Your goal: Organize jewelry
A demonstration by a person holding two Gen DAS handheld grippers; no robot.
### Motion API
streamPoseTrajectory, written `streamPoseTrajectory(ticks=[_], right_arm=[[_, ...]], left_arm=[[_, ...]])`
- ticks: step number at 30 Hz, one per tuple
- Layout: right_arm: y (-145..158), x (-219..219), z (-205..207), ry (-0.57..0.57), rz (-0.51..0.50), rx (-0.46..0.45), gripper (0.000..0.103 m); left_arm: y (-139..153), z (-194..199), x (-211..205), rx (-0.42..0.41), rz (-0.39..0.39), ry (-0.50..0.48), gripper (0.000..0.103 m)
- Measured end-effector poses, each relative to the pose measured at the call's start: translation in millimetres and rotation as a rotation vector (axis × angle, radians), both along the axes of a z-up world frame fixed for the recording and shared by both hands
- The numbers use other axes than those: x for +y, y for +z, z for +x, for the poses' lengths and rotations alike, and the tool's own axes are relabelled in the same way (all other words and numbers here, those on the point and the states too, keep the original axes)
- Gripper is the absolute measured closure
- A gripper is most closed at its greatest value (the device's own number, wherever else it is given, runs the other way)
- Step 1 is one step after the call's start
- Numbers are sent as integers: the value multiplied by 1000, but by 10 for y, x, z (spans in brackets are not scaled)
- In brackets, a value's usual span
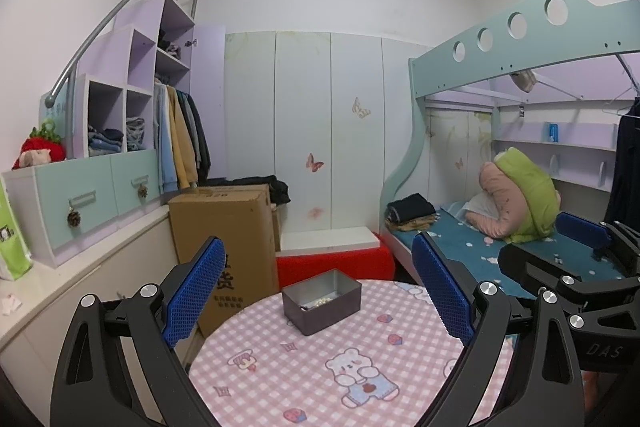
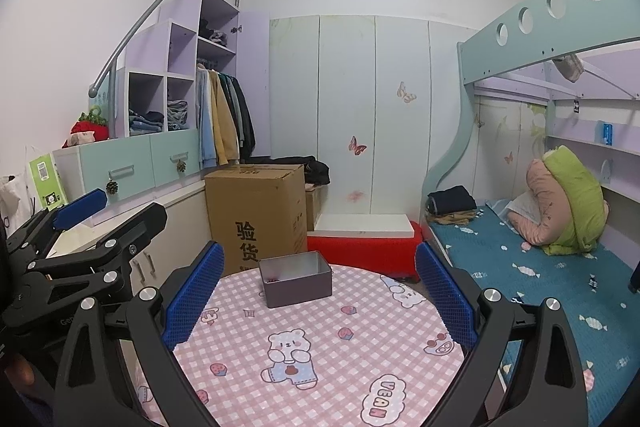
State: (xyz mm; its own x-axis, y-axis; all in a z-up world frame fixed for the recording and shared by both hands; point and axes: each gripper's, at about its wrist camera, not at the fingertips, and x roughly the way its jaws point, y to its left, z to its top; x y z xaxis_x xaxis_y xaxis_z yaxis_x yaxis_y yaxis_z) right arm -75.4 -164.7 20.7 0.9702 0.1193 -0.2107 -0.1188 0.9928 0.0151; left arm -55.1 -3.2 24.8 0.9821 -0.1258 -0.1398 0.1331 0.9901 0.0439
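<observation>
A small rectangular grey metal box sits open-topped on a round table covered in a pink gingham cloth printed with cartoon bears, toward the table's far edge. Inside it, the left wrist view shows a pale beaded piece of jewelry lying on the bottom; in the right wrist view only a small dark cluster shows in the near left corner, too small to identify. The left gripper hovers above the near side of the table with its blue-padded fingers spread wide and holding nothing, and the right gripper does the same beside it, released and empty. No loose jewelry is visible on the cloth, so the task appears either nearly finished or not yet begun; the views cannot settle which. The main risk is likely the box itself: it looks light and stands close to the far rim, so a push from a descending finger could slide it on the smooth cloth toward the red stool and tall brown cardboard carton behind. Fine beads may also slip between broad pads, and the two grippers, held close together, could collide if both reach in at once.
</observation>
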Motion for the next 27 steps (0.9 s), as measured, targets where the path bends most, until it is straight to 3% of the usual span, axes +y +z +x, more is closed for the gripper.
streamPoseTrajectory(ticks=[27], right_arm=[[-103,-3,65,7,13,27,9]], left_arm=[[-97,62,7,10,9,4,12]])
